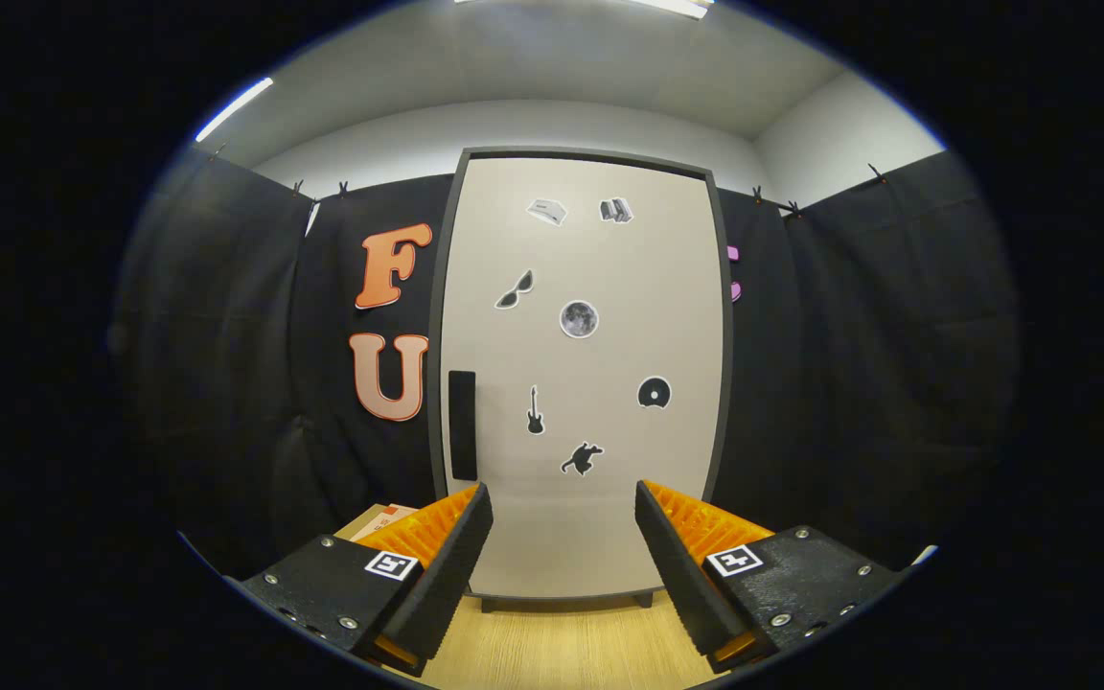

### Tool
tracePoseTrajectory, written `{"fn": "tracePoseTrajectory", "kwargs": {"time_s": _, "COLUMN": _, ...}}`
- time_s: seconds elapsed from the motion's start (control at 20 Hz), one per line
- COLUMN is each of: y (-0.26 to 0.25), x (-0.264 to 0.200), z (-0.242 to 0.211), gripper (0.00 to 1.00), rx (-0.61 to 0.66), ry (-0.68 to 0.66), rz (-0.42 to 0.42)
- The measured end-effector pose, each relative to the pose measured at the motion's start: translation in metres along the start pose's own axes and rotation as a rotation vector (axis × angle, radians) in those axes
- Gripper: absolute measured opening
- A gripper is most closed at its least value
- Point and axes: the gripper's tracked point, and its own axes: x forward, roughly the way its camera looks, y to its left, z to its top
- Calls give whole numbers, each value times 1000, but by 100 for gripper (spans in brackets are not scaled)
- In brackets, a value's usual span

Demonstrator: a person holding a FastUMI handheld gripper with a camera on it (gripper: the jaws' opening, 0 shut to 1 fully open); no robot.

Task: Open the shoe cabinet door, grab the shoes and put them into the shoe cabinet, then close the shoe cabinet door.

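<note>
The tool [562, 498] gapes released before the closed shoe cabinet door [581, 383]; its fingers hide the lower corners.

The tongs [562, 522] show as two wedge-shaped fingers [437, 575] that spread apart, with a wide gap between them and nothing held. Each finger's inner face carries a finely ribbed, textured pad. Behind each pad sits a ridged, comb-like block, and behind that a flat plate fastened with small round silver screws. On each plate, near the pad, is a square white tag printed with a blocky black pattern, one left and one right.
</note>
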Motion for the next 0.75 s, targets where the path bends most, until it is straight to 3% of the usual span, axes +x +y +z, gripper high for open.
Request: {"fn": "tracePoseTrajectory", "kwargs": {"time_s": 0.75, "y": -10, "x": -30, "z": -7, "gripper": 94, "rx": -42, "ry": 7, "rz": -9}}
